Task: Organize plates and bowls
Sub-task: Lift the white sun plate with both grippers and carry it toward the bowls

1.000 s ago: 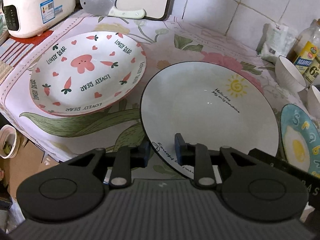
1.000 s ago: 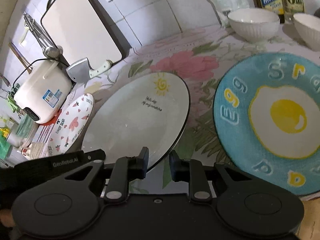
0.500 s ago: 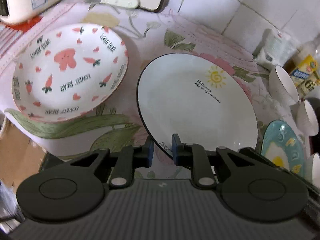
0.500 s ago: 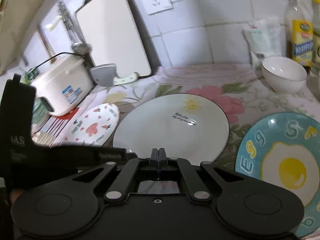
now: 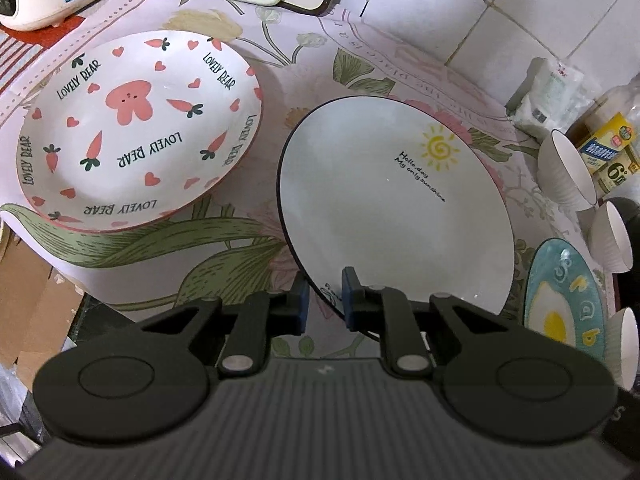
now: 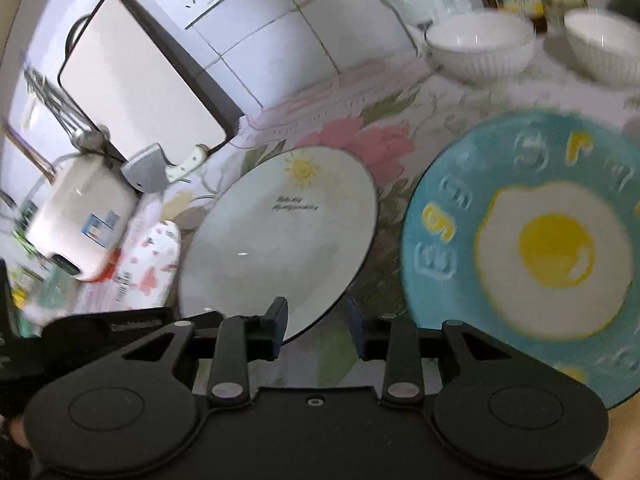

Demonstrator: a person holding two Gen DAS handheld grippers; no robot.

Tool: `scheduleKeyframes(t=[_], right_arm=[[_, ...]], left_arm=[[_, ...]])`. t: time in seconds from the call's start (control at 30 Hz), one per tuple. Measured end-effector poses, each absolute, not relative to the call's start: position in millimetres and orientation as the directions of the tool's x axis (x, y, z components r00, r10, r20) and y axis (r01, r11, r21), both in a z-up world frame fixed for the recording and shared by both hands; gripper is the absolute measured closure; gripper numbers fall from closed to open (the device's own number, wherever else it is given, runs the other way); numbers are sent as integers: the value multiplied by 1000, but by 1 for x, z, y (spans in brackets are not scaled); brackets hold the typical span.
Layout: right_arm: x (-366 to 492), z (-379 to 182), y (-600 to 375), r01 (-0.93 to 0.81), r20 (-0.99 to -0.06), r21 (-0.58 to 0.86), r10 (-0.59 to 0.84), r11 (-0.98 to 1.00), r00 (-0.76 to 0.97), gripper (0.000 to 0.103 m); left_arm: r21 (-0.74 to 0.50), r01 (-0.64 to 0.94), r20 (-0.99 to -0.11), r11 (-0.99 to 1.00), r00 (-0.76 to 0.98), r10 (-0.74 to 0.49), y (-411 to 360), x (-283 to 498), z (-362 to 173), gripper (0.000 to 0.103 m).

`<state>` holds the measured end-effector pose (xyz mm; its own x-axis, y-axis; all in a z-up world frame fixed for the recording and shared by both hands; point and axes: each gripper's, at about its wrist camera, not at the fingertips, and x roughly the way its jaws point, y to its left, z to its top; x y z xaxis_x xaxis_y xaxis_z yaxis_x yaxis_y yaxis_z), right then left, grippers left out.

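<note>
- White sun plate (image 5: 396, 216), black-rimmed, sits mid-counter; its near rim lies between my left gripper (image 5: 323, 300) pads, clamped on it
- Right gripper (image 6: 316, 328) spread, empty, between sun plate and blue egg plate (image 6: 532, 252); left is nearer

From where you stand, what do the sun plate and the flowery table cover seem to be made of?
The sun plate looks like glazed ceramic: glossy white with a light glint and a thin dark rim. The table cover looks like printed plastic or oilcloth, smooth and faintly shiny, though cloth is possible.
</note>
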<state>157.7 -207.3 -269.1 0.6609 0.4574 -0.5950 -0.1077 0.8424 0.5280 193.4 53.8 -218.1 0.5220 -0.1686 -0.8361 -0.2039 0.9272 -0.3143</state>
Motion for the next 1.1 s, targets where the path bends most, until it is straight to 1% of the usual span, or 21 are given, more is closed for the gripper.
scheduleKeyframes(t=[0.13, 0.2, 0.23, 0.27, 0.33, 0.37, 0.4, 0.43, 0.47, 0.57, 0.6, 0.67, 0.8, 1.1], right_arm=[[161, -278, -199, -95, -599, 542, 463, 835, 653, 64], [168, -283, -196, -76, -597, 555, 460, 828, 657, 58], [171, -285, -193, -77, -598, 541, 448, 837, 664, 62], [172, -285, -185, -101, -607, 484, 416, 869, 677, 64], [172, -285, -168, -134, -618, 391, 368, 910, 694, 57], [169, -287, -162, -156, -599, 373, 366, 914, 712, 48], [169, -287, -160, -158, -591, 367, 361, 917, 722, 46], [168, -288, -160, -152, -587, 361, 351, 920, 730, 47], [167, -288, -160, -140, -588, 340, 327, 930, 740, 58], [172, -288, -177, -110, -583, 411, 354, 905, 732, 71], [173, -288, -181, -110, -579, 421, 360, 900, 731, 72], [167, -284, -182, -135, -558, 403, 359, 905, 748, 72], [162, -275, -185, -159, -532, 423, 386, 892, 754, 72], [170, -241, -193, -182, -485, 452, 412, 873, 771, 72]], left_arm=[[-319, -208, -837, 925, 520, -172, 53, 193, -218, 89], [-324, -212, -837, 922, 518, -176, 53, 193, -218, 89], [-328, -214, -835, 920, 521, -176, 54, 193, -218, 88], [-329, -213, -832, 920, 525, -177, 54, 193, -217, 89], [-323, -211, -832, 923, 528, -171, 54, 194, -216, 89], [-321, -209, -831, 924, 530, -169, 55, 193, -216, 89], [-320, -208, -829, 924, 533, -168, 54, 193, -216, 89], [-318, -206, -828, 925, 536, -166, 54, 192, -215, 89], [-315, -203, -827, 927, 538, -163, 54, 192, -215, 89], [-313, -198, -830, 929, 532, -167, 52, 191, -216, 88], [-312, -194, -830, 930, 533, -167, 51, 190, -215, 88], [-307, -188, -828, 933, 536, -165, 48, 187, -213, 88], [-327, -187, -820, 926, 543, -180, 51, 180, -207, 87], [-305, -133, -782, 943, 600, -169, 44, 194, -166, 87]])
